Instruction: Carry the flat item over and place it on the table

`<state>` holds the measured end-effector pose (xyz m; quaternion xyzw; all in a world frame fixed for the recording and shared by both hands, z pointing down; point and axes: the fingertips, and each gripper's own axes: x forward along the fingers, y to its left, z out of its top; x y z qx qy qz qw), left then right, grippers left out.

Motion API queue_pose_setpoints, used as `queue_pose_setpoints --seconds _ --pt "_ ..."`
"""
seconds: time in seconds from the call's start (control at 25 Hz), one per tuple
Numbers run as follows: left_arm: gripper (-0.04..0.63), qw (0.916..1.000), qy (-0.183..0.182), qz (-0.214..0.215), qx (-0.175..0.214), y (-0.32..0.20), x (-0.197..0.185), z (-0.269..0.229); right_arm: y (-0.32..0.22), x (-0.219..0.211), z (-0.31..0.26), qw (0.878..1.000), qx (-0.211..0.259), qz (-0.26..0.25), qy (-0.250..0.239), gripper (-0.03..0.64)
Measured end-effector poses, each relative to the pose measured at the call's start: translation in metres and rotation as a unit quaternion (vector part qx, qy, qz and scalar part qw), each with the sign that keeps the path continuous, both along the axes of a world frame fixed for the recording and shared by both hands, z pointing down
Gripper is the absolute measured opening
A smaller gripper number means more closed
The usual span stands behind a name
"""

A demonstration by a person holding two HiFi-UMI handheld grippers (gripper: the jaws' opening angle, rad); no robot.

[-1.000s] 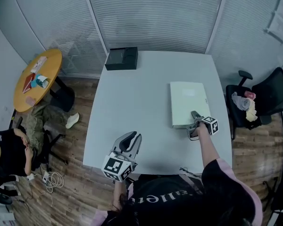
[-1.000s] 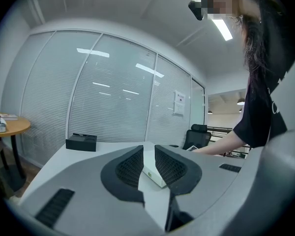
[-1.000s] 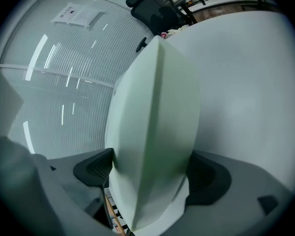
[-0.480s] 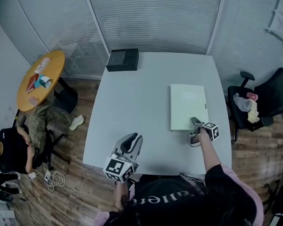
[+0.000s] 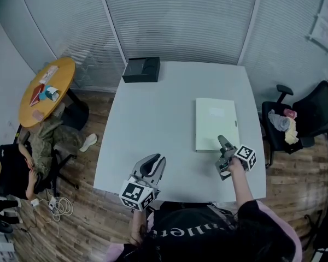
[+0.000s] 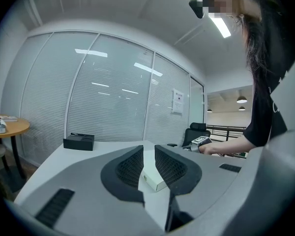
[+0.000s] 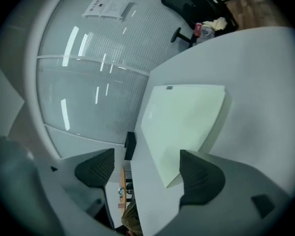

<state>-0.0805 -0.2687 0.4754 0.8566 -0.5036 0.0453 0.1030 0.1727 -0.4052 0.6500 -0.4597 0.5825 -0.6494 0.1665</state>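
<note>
1. I see the pale green flat box (image 5: pixel 215 123) lying on the white table's (image 5: pixel 153 113) right half.
2. Right gripper (image 5: pixel 222 144), over the table's near right: jaws wide apart, empty.
3. Left gripper (image 5: pixel 151 166): jaws barely apart, empty.

Flat item (image 7: pixel 184 117): near corner hidden behind pad of right gripper (image 5: pixel 223 142); in left gripper view only a sliver vis. betw. pads of left gripper (image 6: pixel 148 151).
Seated person (image 5: pixel 8 173): far left, cut by pic edge.
Office chair (image 5: pixel 317 111): right, cut by pic edge.
Wall sheet (image 5: pixel 323 29): print too small to read.
Round table (image 5: pixel 63 72): objs. on it too small to ID.
Black box (image 5: pixel 141 69): kind unclear.
</note>
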Motion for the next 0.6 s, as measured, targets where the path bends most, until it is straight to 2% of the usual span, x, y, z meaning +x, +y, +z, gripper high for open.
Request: queue_pose_setpoints --seconds 0.08,0.2,0.36,0.52,0.6 --pt "0.084 1.0000 0.000 0.007 0.000 0.001 0.003 0.000 0.003 -0.011 -0.029 0.998 0.055 -0.030 0.008 0.426" --pt "0.083 0.9999 0.000 0.017 0.001 0.003 0.004 -0.001 0.014 -0.029 -0.070 0.989 0.130 -0.069 0.026 0.425" --pt "0.084 0.9995 -0.002 0.031 0.002 0.006 0.003 -0.002 0.038 -0.053 -0.104 0.972 0.196 -0.115 0.054 0.425" --pt "0.084 0.9989 -0.005 0.046 0.001 0.010 -0.003 -0.001 0.062 -0.092 -0.138 0.949 0.271 -0.157 0.027 0.420" --pt "0.084 0.9985 -0.004 0.055 0.001 0.012 -0.005 -0.001 0.073 -0.105 -0.147 0.941 0.294 -0.168 0.025 0.409"
